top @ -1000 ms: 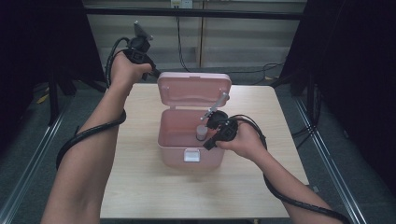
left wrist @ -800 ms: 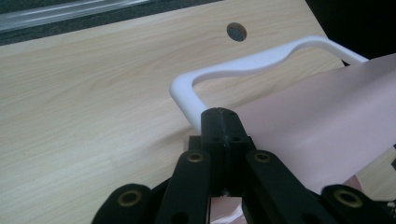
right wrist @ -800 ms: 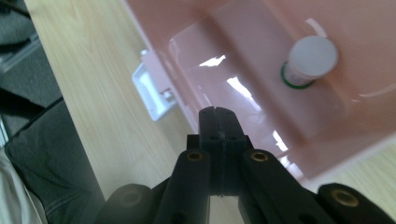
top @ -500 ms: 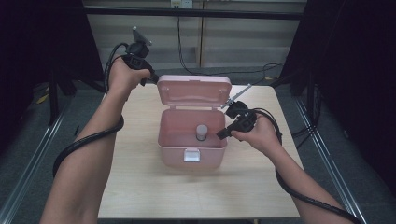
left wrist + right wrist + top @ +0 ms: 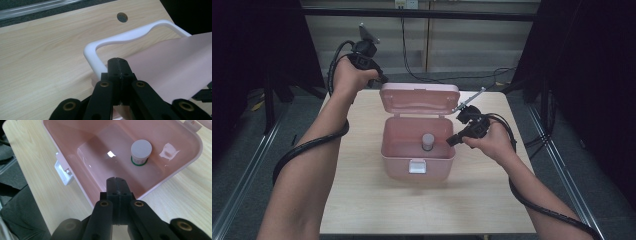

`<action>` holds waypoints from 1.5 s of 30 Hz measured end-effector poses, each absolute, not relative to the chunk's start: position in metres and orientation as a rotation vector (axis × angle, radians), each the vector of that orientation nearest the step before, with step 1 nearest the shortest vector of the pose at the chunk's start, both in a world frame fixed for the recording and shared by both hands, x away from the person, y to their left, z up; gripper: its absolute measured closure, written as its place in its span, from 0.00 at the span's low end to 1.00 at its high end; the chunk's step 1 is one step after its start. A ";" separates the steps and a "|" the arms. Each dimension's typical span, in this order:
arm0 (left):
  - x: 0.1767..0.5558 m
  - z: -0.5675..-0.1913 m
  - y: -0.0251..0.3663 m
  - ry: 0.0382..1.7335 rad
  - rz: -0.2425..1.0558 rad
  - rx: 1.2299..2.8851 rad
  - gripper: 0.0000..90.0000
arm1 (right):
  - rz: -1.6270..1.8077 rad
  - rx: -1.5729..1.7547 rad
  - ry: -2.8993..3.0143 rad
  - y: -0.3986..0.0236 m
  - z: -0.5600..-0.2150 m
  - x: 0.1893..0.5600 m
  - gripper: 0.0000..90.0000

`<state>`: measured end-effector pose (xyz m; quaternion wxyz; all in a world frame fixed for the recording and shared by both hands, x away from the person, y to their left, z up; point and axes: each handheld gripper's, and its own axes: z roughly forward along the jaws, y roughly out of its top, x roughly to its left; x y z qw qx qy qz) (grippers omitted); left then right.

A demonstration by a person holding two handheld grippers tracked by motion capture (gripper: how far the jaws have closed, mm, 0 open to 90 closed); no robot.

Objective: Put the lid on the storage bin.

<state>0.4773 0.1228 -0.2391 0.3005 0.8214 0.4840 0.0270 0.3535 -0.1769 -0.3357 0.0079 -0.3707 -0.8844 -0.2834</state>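
One jar (image 5: 428, 141) stays boxed; right gripper (image 5: 451, 141) has withdrawn.

A pale wooden tabletop (image 5: 362, 200) carries one open pink box (image 5: 418, 165) at its centre, lid toward twelve o'clock.

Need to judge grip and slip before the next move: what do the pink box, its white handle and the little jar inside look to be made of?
Pink box: looks like moulded plastic, glossy; bright glints on its inner floor.
White handle: probably the same hard plastic, smooth with rounded edges and a soft sheen.
Jar: likely plastic, with a matt grey-white cap and a green band at the base; the body material is hard to tell.
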 end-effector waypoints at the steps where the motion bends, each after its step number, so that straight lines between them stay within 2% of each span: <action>1: 0.477 -0.241 0.122 1.283 0.065 2.181 1.00 | -0.892 -1.162 -2.762 -0.178 -0.335 0.353 1.00; 41: 0.462 -0.282 0.136 1.323 0.031 2.194 1.00 | -0.973 -1.109 -2.757 -0.183 -0.329 0.353 1.00; 45: 0.461 -0.285 0.139 1.333 0.047 2.181 0.95 | -0.980 -1.103 -2.766 -0.184 -0.330 0.350 1.00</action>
